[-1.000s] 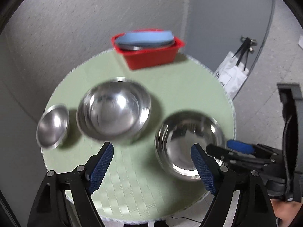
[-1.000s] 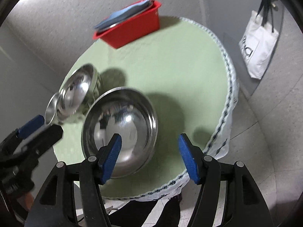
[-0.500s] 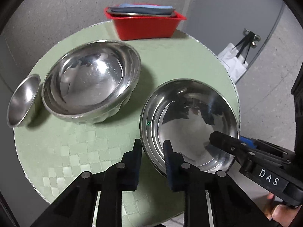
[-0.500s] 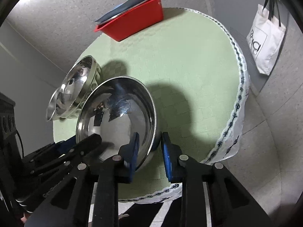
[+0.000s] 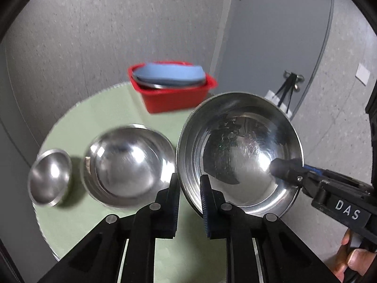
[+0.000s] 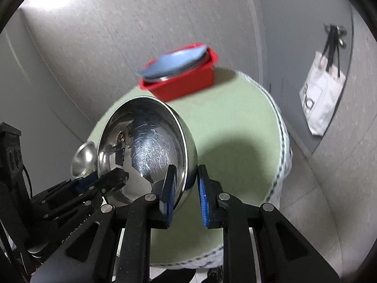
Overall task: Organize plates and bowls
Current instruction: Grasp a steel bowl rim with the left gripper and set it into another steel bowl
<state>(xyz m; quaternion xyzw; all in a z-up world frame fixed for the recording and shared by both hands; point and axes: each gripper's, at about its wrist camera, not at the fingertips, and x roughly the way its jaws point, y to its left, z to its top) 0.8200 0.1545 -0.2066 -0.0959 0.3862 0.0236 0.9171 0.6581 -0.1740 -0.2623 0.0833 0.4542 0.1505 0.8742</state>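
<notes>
Both grippers are shut on the rim of one large steel bowl (image 5: 238,151), held tilted above the round green table (image 5: 77,118). My left gripper (image 5: 189,186) pinches its near left rim. My right gripper (image 6: 186,184) pinches the opposite rim, and the bowl (image 6: 146,146) shows in its view too. A medium steel bowl (image 5: 129,165) and a small steel bowl (image 5: 49,179) sit on the table to the left. A red bin (image 5: 174,94) at the table's far side holds a blue plate (image 5: 169,74) over a steel dish.
The table stands in a corner of grey walls. A white tote bag (image 6: 322,101) hangs on the wall to the right. The table's edge drops to the floor (image 6: 313,200) on the right.
Both grippers closed on the large bowl's rim, then lifted it off the table and tilted it. The medium and small bowls stayed in place.
</notes>
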